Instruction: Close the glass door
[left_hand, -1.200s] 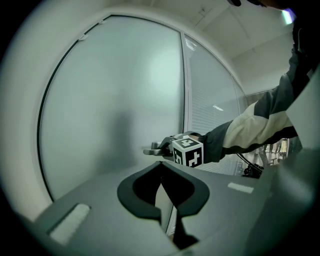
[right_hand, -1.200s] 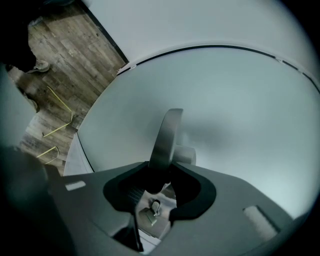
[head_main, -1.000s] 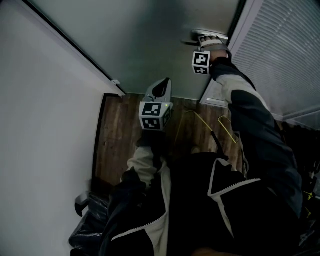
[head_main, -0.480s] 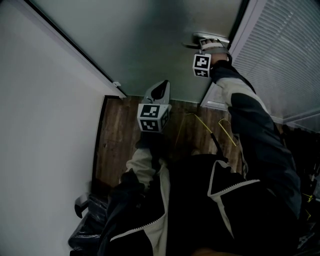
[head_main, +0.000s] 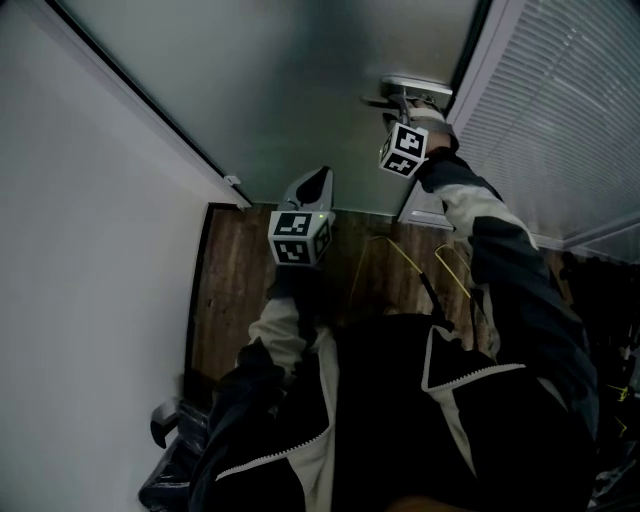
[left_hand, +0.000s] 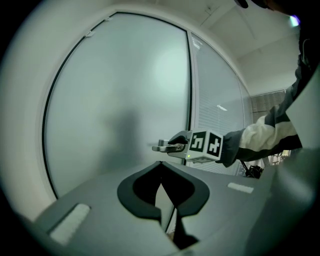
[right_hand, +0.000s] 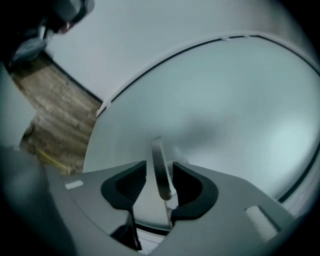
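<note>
Frosted glass door (head_main: 300, 80) straight ahead, right claw (right_hand: 159, 165) opening, its metal lever handle (right_hand: 156, 147) loose between the jaws
Door likely heavy, stiff, fragile; the smooth lever handle is the best hold; left claw (left_hand: 160, 164) pressed together, empty

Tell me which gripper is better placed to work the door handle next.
Right. The right gripper has the door handle between its opening jaws, untouched by the pads; the left gripper hangs apart from the glass door, well short of the handle.
</note>
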